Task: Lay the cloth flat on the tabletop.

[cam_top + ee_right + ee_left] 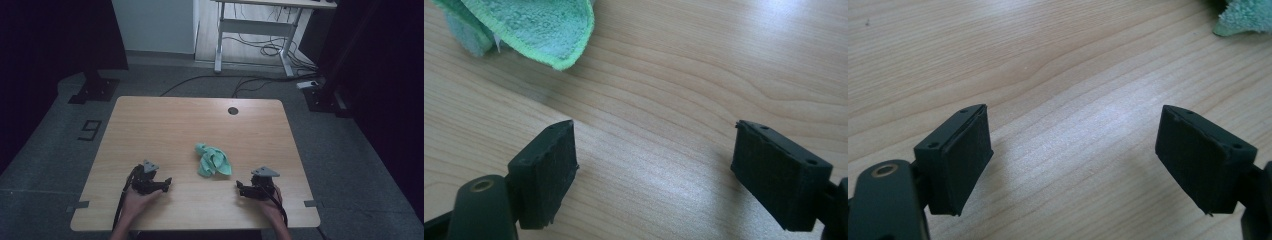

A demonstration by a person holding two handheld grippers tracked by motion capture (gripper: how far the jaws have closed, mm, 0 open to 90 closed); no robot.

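Left hand-held gripper (167, 182) and right hand-held gripper (239, 187) rest low on the wooden table (150, 125) in the high view, each held in a hand, with a crumpled green cloth (212, 161) lying between them and a little ahead, touching neither. Bare wood separates each from the cloth. Beyond the table's far edge, cables (260, 50) trail over the floor under a white desk frame (250, 27); the dark surroundings are hard to make out.

From the left gripper view, the left hand-held gripper (1073, 150) has its jaws spread wide over bare wood, the cloth (1245, 17) ahead to its right, cut off by the frame.

From the right gripper view, the right hand-held gripper (654, 170) is likewise spread apart, holding nothing; the cloth (529, 27) lies ahead to its left, partly cut off.
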